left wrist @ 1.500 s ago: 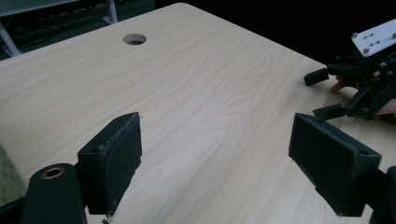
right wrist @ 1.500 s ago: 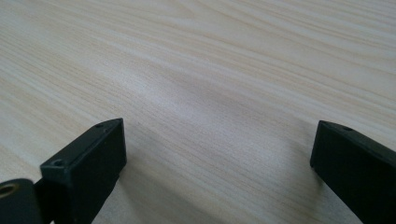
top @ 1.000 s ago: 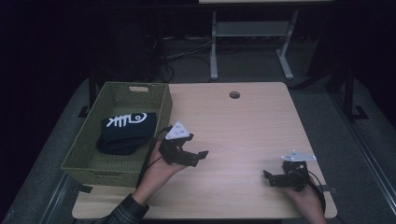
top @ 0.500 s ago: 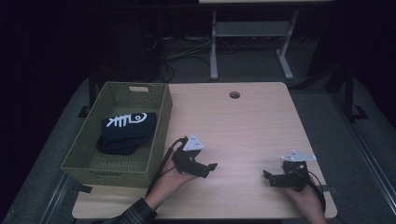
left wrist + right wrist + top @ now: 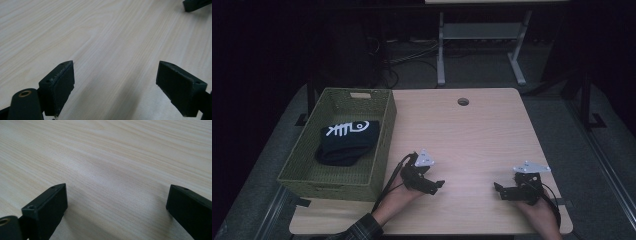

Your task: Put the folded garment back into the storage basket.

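Observation:
My left gripper (image 5: 438,186) rests low over the front of the wooden table (image 5: 472,135), just right of the basket, with its jaws pointing right. In the left gripper view, that gripper (image 5: 117,77) is open, with bare wood between its pads. My right gripper (image 5: 498,191) sits near the front right edge, pointing left toward the other one. The right gripper view shows it (image 5: 117,200) open over bare wood too. A jaw tip of the right gripper (image 5: 197,5) shows at the top right of the left gripper view.
A green woven basket (image 5: 384,145) stands on the table's left side. In it lies a folded black cloth (image 5: 344,142) with a white fish-bone print. A round cable hole (image 5: 463,101) is near the far edge. Behind the table is a dark floor with a metal stand.
My left gripper has moved from beside the basket's rim toward the right and the front edge, and down close to the tabletop. The right gripper has stayed put.

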